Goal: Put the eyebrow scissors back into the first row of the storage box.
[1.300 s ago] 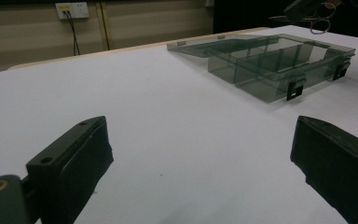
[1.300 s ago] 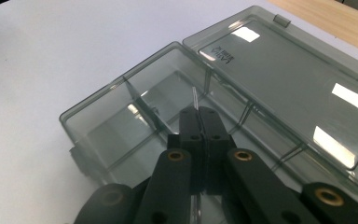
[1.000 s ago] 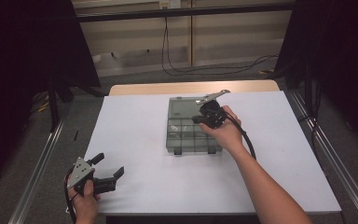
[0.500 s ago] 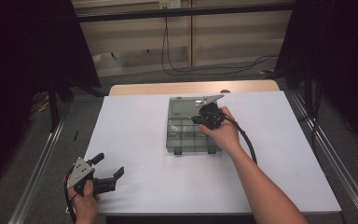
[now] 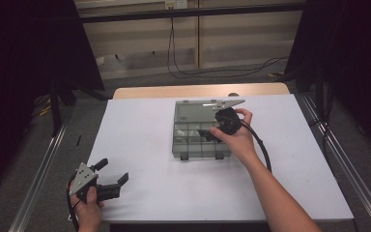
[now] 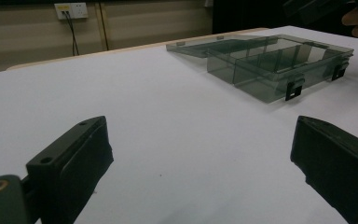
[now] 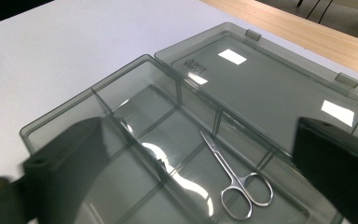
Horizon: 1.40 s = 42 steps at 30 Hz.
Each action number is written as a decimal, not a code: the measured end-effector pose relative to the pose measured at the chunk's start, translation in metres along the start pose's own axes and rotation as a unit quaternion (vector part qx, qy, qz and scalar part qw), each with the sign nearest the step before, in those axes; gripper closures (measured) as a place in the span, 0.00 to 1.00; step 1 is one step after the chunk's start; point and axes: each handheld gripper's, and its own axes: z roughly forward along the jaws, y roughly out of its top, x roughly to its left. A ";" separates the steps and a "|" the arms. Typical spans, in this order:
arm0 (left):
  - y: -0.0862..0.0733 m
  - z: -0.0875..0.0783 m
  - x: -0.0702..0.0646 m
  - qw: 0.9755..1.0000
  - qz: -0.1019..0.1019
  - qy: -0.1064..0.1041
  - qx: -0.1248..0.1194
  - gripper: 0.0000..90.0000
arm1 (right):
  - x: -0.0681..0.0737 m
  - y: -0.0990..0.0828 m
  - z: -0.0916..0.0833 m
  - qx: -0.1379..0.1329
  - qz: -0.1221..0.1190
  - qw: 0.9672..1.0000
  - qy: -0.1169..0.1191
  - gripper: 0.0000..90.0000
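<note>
Now scissors point(image 7: 235, 179) in box point(image 7: 74, 119) (right gripper point(image 7: 200, 186) wide)

No legible text; embossed lettering on box lid point(image 7: 270, 88) unreadable

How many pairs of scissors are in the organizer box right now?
1. The small metal scissors lie in a compartment of the open smoky plastic box, below the open right gripper. Other compartments in that view look empty; parts behind the jaws may be hidden.

grippers – 2 point(image 5: 110, 175) point(image 5: 206, 135); compartment box – 1 point(image 7: 121, 112); scissors – 1 point(image 7: 233, 182)
</note>
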 end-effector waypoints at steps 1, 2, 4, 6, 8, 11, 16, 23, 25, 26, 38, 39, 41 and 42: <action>0.000 0.000 0.000 1.000 -0.001 0.000 0.000 0.05 | 0.001 -0.001 -0.003 -0.004 0.000 1.000 -0.005 0.00; 0.000 0.000 0.000 1.000 -0.001 0.001 0.000 0.05 | 0.001 -0.002 -0.005 -0.007 0.003 1.000 -0.006 0.00; 0.000 0.000 0.000 1.000 -0.002 0.001 0.001 0.05 | 0.001 -0.005 -0.010 -0.013 0.002 1.000 -0.007 0.00; 0.000 0.000 0.000 1.000 0.002 0.000 0.000 0.05 | 0.002 -0.008 -0.015 -0.018 0.004 1.000 -0.006 0.00; 0.000 0.000 0.000 1.000 -0.001 0.001 0.000 0.05 | 0.002 -0.011 -0.020 -0.023 0.005 1.000 -0.012 0.00; 0.000 0.000 -0.001 1.000 -0.002 0.001 0.001 0.05 | 0.001 -0.017 -0.027 -0.032 0.007 0.999 -0.012 0.00; 0.000 0.000 0.000 1.000 0.001 0.001 0.000 0.05 | 0.001 -0.027 -0.037 -0.042 0.009 0.999 -0.017 0.00; 0.000 0.000 0.000 1.000 0.002 0.001 0.000 0.05 | 0.004 -0.042 -0.052 -0.051 0.008 0.998 -0.018 0.00; 0.000 0.000 -0.001 1.000 0.001 0.001 0.000 0.05 | 0.005 -0.046 -0.056 -0.055 0.008 0.998 -0.022 0.00; 0.000 0.000 -0.001 1.000 0.001 0.001 0.000 0.05 | 0.005 -0.048 -0.058 -0.058 0.008 0.998 -0.023 0.00; 0.000 0.000 -0.001 1.000 0.003 0.001 0.000 0.05 | 0.001 -0.072 -0.084 -0.072 0.018 0.997 -0.038 0.00; 0.000 0.000 -0.001 1.000 0.004 0.000 0.000 0.05 | 0.001 -0.074 -0.086 -0.071 0.018 0.997 -0.040 0.00; 0.000 0.000 -0.001 1.000 0.005 0.001 0.000 0.05 | 0.000 -0.078 -0.090 -0.075 0.021 0.996 -0.042 0.00; 0.000 0.000 -0.001 1.000 0.006 0.003 0.001 0.05 | -0.001 -0.080 -0.092 -0.075 0.022 0.996 -0.042 0.00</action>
